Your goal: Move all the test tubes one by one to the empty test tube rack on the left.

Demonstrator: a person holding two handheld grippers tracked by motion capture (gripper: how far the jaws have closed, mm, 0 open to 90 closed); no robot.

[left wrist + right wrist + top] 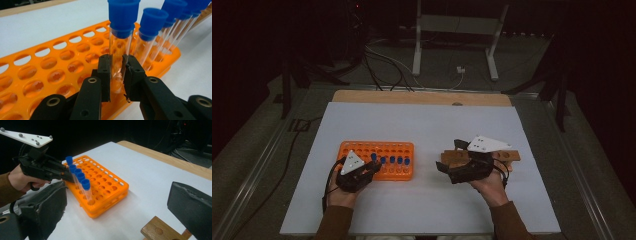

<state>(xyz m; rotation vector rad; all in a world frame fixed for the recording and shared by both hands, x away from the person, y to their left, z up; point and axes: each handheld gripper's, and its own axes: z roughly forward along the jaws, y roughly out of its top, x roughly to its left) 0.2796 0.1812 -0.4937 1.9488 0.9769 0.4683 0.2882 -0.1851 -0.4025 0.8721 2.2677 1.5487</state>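
Note:
An orange tube rack [384, 150] lies on the white table, with several clear blue-capped tubes [82, 181] standing in a row along its near edge. My left gripper [117, 73] is shut on the end tube [120, 37] of that row, its pads pressing the glass just above the rack [37, 75]. In the high view the left gripper [371, 169] is at the rack's near left, by that tube [374, 157]. My right gripper [443, 167] stands open over a wooden block [507, 156], jaws wide apart and empty in its own view [117, 190].
The wooden block [160, 230] has round holes in its top. A bare wooden strip [422, 97] runs along the table's far edge. Cables and a white stand [457, 30] lie on the dark floor beyond. White table surface [427, 125] stretches behind the rack.

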